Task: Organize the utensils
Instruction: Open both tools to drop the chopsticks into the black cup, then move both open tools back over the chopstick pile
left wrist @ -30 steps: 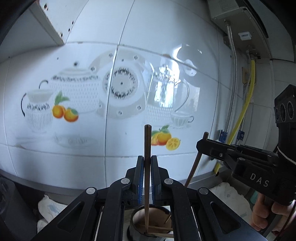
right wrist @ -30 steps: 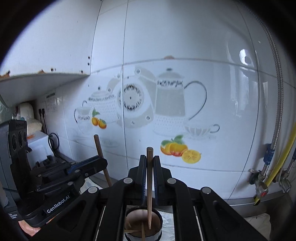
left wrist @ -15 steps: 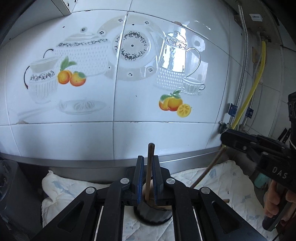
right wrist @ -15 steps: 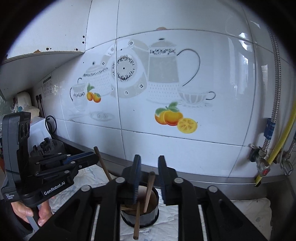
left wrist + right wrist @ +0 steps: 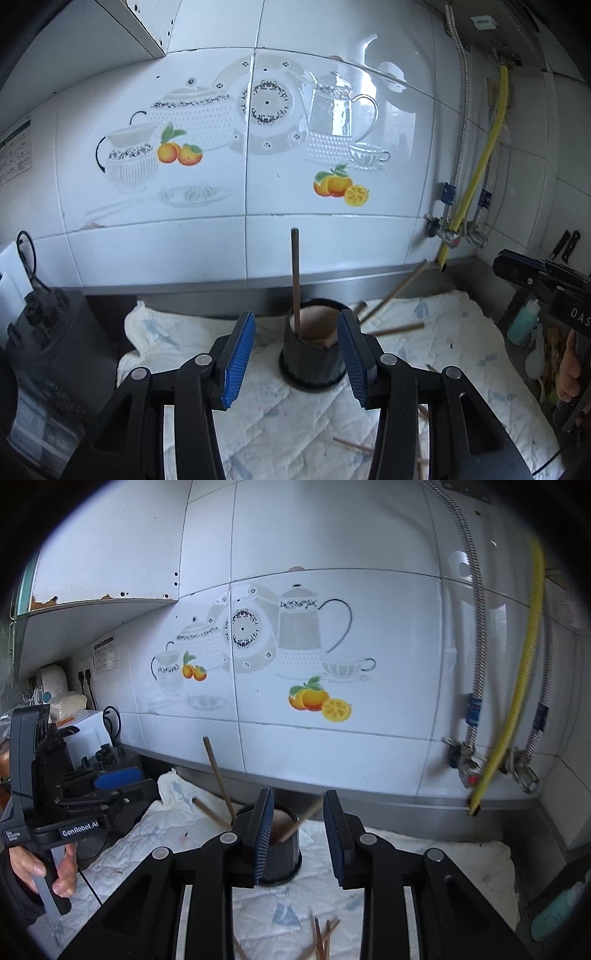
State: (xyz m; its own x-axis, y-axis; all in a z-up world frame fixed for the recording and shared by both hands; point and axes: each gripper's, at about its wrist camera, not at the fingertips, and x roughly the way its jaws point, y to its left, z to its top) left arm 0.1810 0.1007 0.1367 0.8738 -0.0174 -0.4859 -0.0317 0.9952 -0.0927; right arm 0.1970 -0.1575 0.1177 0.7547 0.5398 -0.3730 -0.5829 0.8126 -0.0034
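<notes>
Chopsticks point(image 5: 295, 280) stood in black cup point(image 5: 312, 360) on white cloth point(image 5: 266, 406), one near upright, others leaning over rim. More chopsticks point(image 5: 321, 938) lay loose on cloth nearer camera. Left gripper point(image 5: 297, 360) just opened, jaws wide apart, nothing clamped, cup seen between blue pads point(image 5: 238, 354). Right gripper point(image 5: 299, 834) also just opened, jaws parted, empty, leaning chopstick visible in gap beyond. Yellow hose point(image 5: 517, 709) hung along tiled wall point(image 5: 332, 590) at right.
</notes>
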